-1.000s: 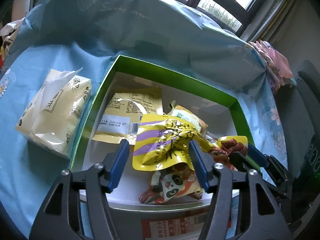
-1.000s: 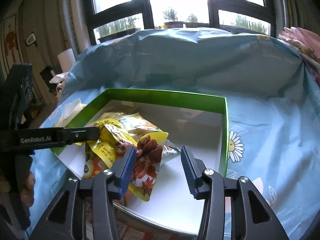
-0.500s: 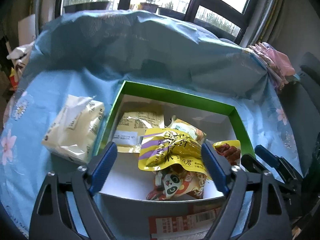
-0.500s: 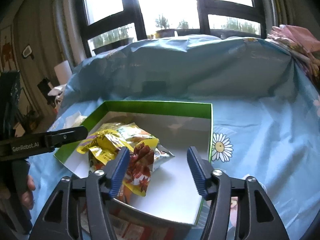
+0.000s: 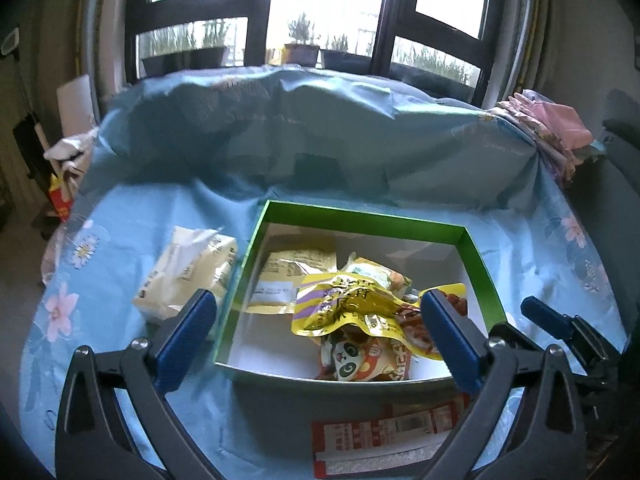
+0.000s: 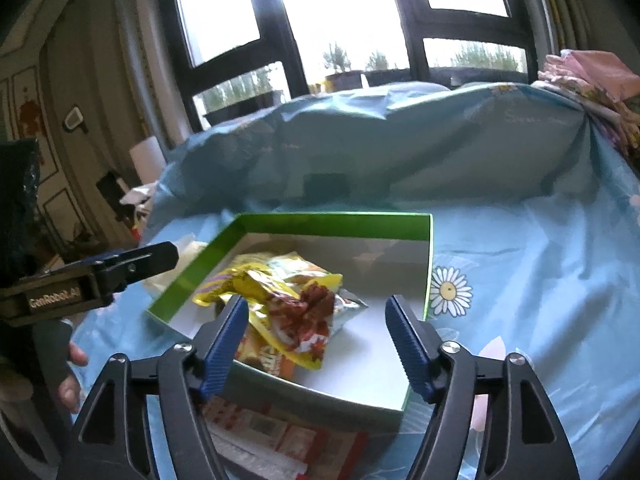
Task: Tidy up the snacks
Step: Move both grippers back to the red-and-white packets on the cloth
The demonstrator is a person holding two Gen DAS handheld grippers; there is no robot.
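A green-walled box point(image 5: 362, 216) with a white floor sits on the blue cloth; it also shows in the right wrist view point(image 6: 332, 220). Several snack packets lie piled inside: a yellow and purple packet point(image 5: 344, 308), a panda packet point(image 5: 356, 364), a red-filled packet point(image 6: 304, 316). A red and white packet point(image 5: 384, 436) lies on the cloth in front of the box, and it shows in the right wrist view point(image 6: 280, 440). My left gripper point(image 5: 318, 330) is open and empty, above the box's near edge. My right gripper point(image 6: 314, 338) is open and empty, above the box's near right part.
A pale yellow tissue pack point(image 5: 188, 272) lies left of the box. The blue flowered cloth point(image 5: 120, 360) covers the table and rises into a ridge point(image 5: 320, 128) at the back. Folded pink cloth point(image 5: 552, 128) lies at the far right. Windows stand behind.
Both grippers have pulled back and up from the box. The left gripper's jaws have opened wider. The snacks have stayed in the box.
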